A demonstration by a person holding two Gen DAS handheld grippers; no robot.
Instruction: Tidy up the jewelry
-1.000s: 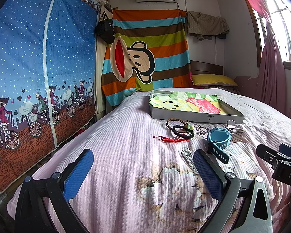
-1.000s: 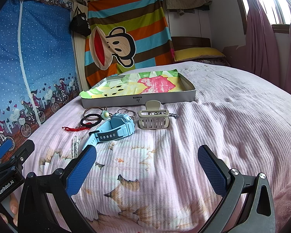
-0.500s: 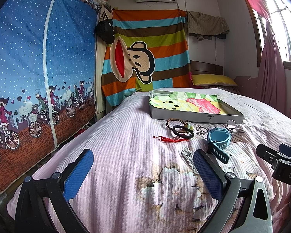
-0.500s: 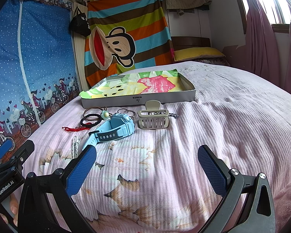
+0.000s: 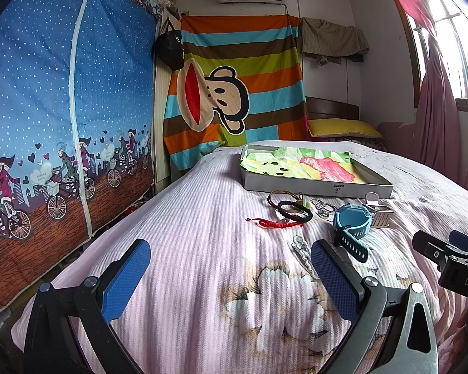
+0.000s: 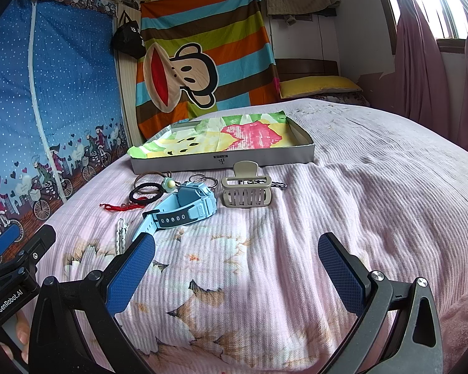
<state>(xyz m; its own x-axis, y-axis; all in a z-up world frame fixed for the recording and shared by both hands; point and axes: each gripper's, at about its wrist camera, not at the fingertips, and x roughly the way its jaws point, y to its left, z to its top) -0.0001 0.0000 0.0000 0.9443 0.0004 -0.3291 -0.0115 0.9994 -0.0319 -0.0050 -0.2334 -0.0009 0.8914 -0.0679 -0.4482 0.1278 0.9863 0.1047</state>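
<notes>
In your left wrist view, your left gripper (image 5: 227, 275) hangs low over the pink ribbed bedspread (image 5: 202, 218) with its blue-padded fingers spread wide and nothing between them. Ahead of it the jewelry lies in a loose cluster: a white chain bracelet (image 5: 302, 254) just beside your right-hand pad, a red cord bracelet (image 5: 274, 222) beyond it, black and brown hair ties (image 5: 291, 207) touching one another, a few thin metal rings (image 5: 323, 207), a blue smartwatch (image 5: 351, 222) and, partly hidden behind the watch, a beige claw clip (image 5: 380, 215). Past them all sits a shallow grey box (image 5: 315, 187) lined with a bright floral cloth (image 5: 299, 166); nothing else lies in it. Your right gripper (image 5: 449, 257) shows at the right edge, but from here you cannot tell its opening. In your right wrist view, your right gripper (image 6: 235, 268) is likewise wide apart and holds nothing, low over the bedspread (image 6: 327, 205). The smartwatch (image 6: 184, 210) lies just beyond your left-hand pad, its strap reaching toward it; the claw clip (image 6: 246, 191) stands beside the watch, with the rings (image 6: 207, 180), hair ties (image 6: 148, 191), red cord (image 6: 121, 207) and white chain (image 6: 121, 235) off to the left. The box (image 6: 224, 160) rests behind them, and your left gripper (image 6: 18, 243) pokes in at the left edge.
</notes>
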